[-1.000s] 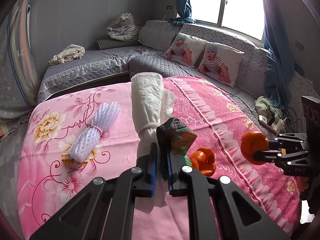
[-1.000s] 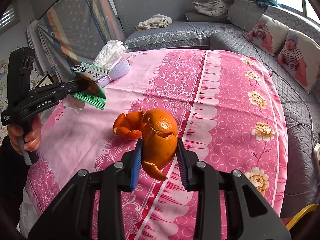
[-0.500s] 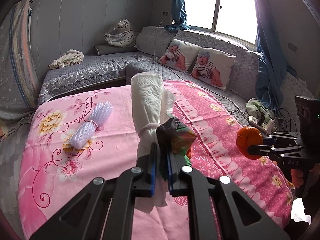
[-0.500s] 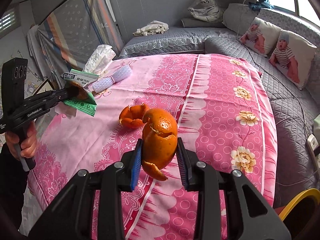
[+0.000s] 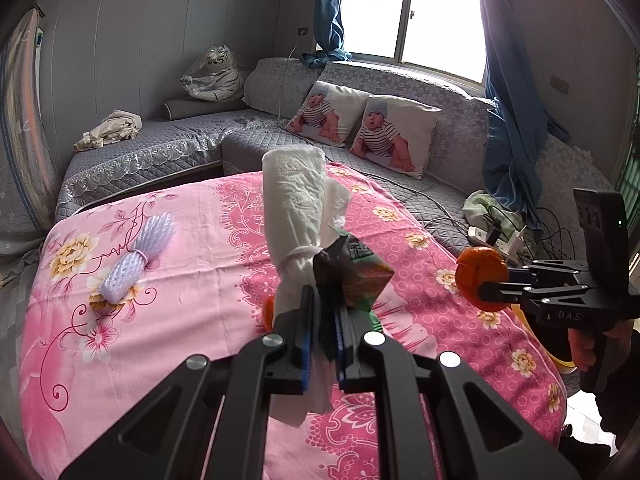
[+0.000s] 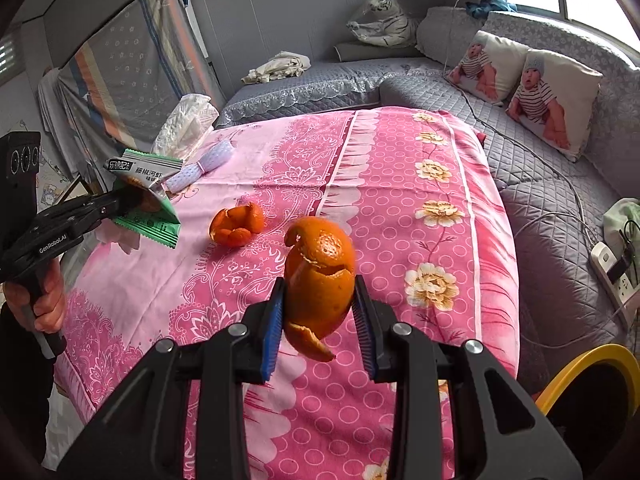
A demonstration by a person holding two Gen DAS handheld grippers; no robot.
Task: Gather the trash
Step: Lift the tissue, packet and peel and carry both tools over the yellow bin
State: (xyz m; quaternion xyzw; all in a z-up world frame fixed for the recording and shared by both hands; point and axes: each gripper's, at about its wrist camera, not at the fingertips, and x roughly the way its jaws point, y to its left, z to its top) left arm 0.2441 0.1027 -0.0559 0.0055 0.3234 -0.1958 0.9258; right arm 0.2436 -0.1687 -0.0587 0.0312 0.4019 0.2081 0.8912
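Note:
My left gripper is shut on a white tissue wad and a green snack wrapper, held above the pink table; it also shows in the right wrist view with the wrapper. My right gripper is shut on an orange peel, held above the table's right side; it shows in the left wrist view too. A second orange peel lies on the table. A white foam fruit net lies at the table's far left.
The pink flowered tablecloth covers the table. A yellow-rimmed bin stands below the table's right edge. A grey sofa with baby-print pillows runs behind. A power strip with cables lies on the sofa.
Both grippers have drawn back from the table, still holding their loads. The right gripper has swung right, and the yellow bin has come further into its view.

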